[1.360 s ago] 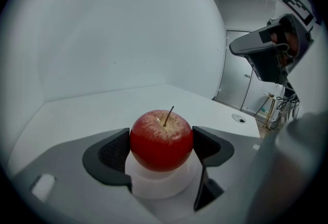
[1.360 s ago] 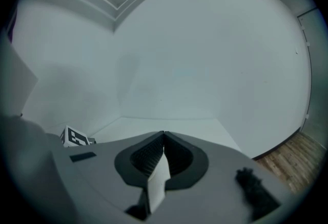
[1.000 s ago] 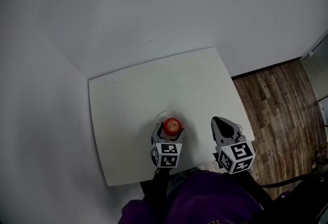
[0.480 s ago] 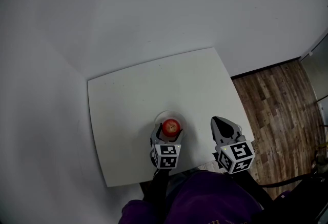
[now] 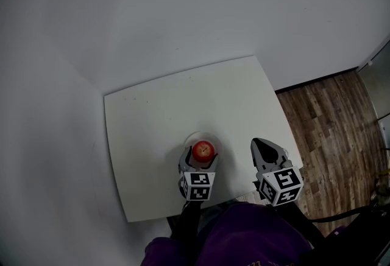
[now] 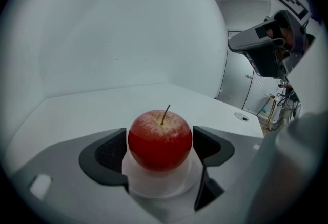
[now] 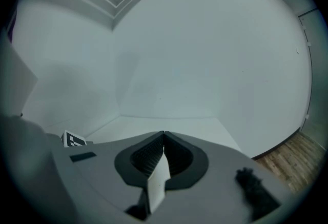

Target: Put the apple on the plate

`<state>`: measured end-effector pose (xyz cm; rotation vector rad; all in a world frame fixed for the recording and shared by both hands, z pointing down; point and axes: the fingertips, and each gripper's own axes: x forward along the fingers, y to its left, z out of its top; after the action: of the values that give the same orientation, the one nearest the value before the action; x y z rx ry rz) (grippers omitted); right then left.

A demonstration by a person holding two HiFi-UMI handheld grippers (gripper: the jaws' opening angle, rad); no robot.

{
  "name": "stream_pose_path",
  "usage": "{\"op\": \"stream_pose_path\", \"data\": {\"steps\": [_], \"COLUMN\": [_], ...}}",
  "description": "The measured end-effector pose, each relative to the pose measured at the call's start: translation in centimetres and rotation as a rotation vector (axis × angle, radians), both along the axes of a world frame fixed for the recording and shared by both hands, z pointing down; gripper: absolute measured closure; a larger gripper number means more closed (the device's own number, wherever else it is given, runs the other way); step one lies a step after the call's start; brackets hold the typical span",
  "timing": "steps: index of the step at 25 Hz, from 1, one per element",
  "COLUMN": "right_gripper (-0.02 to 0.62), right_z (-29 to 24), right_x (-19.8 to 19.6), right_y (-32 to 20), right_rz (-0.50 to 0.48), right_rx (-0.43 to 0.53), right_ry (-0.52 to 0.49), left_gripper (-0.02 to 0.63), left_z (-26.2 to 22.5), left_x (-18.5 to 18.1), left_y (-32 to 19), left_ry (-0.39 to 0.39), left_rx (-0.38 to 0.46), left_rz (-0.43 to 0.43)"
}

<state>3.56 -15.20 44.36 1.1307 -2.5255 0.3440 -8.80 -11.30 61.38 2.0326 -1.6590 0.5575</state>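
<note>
A red apple [image 5: 203, 150] with a short stem sits on a small white plate [image 5: 194, 136] near the front edge of the white table [image 5: 152, 112]. My left gripper [image 5: 199, 160] is shut on the apple, one dark pad against each side. In the left gripper view the apple [image 6: 160, 138] rests on the plate [image 6: 159, 183] between the jaws of the left gripper [image 6: 160, 148]. My right gripper [image 5: 262, 148] hovers shut at the table's front right corner, holding nothing. Its pads meet in the right gripper view [image 7: 163, 148].
The table stands in a corner of plain white walls [image 5: 183, 9]. Wooden floor [image 5: 329, 131] lies to the right of it. A person's purple sleeve [image 5: 244, 240] is at the bottom. The right gripper [image 6: 261, 48] shows at the upper right of the left gripper view.
</note>
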Motion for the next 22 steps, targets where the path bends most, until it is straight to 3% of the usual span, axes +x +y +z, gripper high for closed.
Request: {"op": "stream_pose_path", "data": {"steps": [9, 14, 22], "right_gripper": [0.586, 0.586, 0.586], "right_z": [0.1, 0.1, 0.1], "right_x": [-0.4, -0.6, -1.4], "right_y": [-0.3, -0.4, 0.0], "right_rz": [-0.01, -0.018, -0.054], "right_rx": [-0.009, -0.013, -0.019], "right_ry": [-0.005, -0.014, -0.033], "left_gripper": [0.198, 0.198, 0.204], "left_z": [-1.3, -3.6, -8.0], "left_x": [-0.1, -0.1, -1.1], "left_y": [0.0, 0.1, 0.9], "left_ry": [0.002, 0.001, 0.025], "left_rx": [0.031, 0.089, 0.179], "left_rz": [0.0, -0.019, -0.104]}}
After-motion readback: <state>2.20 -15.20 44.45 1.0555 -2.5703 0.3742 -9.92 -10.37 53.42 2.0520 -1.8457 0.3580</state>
